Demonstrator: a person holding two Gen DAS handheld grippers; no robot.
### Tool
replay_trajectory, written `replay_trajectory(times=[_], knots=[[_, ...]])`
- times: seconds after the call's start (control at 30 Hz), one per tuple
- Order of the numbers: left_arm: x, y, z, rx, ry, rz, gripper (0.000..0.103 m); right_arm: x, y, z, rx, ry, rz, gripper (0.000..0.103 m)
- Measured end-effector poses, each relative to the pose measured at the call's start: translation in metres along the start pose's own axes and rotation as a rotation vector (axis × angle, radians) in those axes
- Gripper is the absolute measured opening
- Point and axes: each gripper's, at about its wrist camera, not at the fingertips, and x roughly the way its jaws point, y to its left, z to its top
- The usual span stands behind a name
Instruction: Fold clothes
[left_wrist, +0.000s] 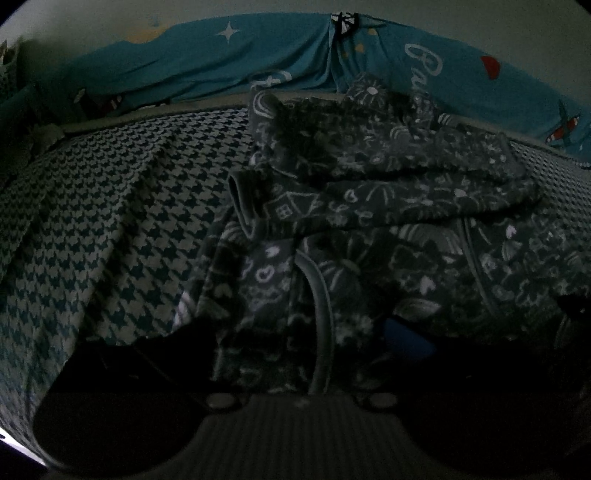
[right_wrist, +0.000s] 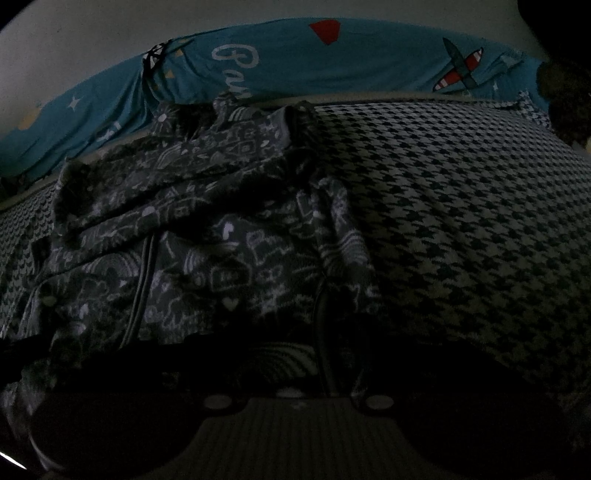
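Observation:
A dark fleece garment (left_wrist: 369, 229) with a pale doodle print lies on a houndstooth bedspread (left_wrist: 110, 221), its sleeves folded across the body. My left gripper (left_wrist: 295, 350) hovers over the near hem. Its dark fingers (left_wrist: 140, 354) stand wide apart with the hem lying between them, and I see no pinch. In the right wrist view the same garment (right_wrist: 203, 229) fills the left half. My right gripper (right_wrist: 295, 365) sits over its near right corner, jaws apart, with fabric and a seam between them. The light is very dim, so pad contact is hard to judge.
A teal sheet (left_wrist: 221, 62) with stars, lettering and a plane hangs along the far side of the bed (right_wrist: 332, 62). Bare houndstooth cover (right_wrist: 461, 203) stretches right of the garment. A dark fuzzy object (right_wrist: 565, 103) sits at the far right corner.

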Motion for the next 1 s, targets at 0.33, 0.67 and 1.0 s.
replay_trajectory(times=[0.33, 0.67, 1.0], knots=[[-0.0014, -0.0003, -0.0011, -0.008, -0.002, 0.010, 0.103, -0.0017, -0.0026, 0.0000, 0.006, 0.001, 0.014, 0.060], [-0.0032, -0.0010, 0.0003, -0.015, -0.003, 0.002, 0.103, -0.0065, -0.0029, 0.0023, 0.022, 0.000, 0.018, 0.060], [-0.0023, -0.0041, 0.0012, -0.017, 0.000, -0.005, 0.103, -0.0079, -0.0014, 0.0029, 0.023, -0.001, 0.017, 0.063]])
